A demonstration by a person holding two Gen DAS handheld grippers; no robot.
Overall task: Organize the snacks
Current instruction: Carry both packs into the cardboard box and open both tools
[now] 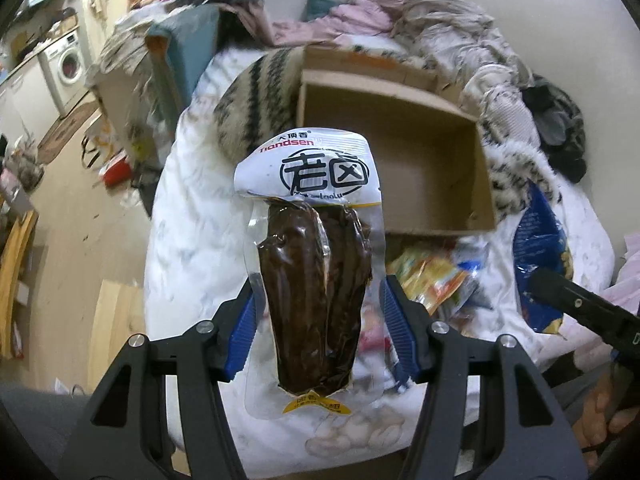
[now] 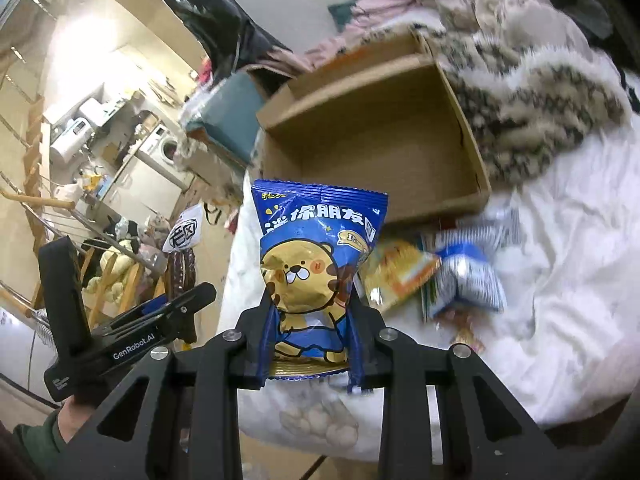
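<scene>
**A:** What did the left gripper [image 1: 318, 312] have?

**B:** It was clamped on a clear vacuum-sealed pouch [image 1: 310, 264], its ribbed blue pads [image 1: 244, 328] pressing the pouch's plastic edges. Inside sat a dark brown, glossy, lumpy piece of braised meat; the top was a white printed header with bold black characters. The pouch hung in the air just short of the cardboard box [image 1: 400, 160], on its near side.

**B:** And the right gripper [image 2: 312, 320]?

**A:** Closed on a puffy blue foil bag [image 2: 316, 264], crinkled and shiny, printed with a yellow cartoon bear. Its jaws stood narrow, pinching the bag's lower half. That bag also sat in front of the box's near wall, off the bedding.

**B:** The box itself?

**A:** Rectangular, plain brown corrugated card, open-topped, with a flap folded back at its far edge. It rested on a white, rumpled quilt [image 2: 560, 280].

**A:** Anything near it?

**B:** A loose pile of small packets [image 2: 432, 276] lay just before the box's near wall, orange-yellow and blue-white, crumpled foil. A fuzzy striped blanket [image 2: 532, 104], cream with dark bands, touched the box's right wall.
</scene>
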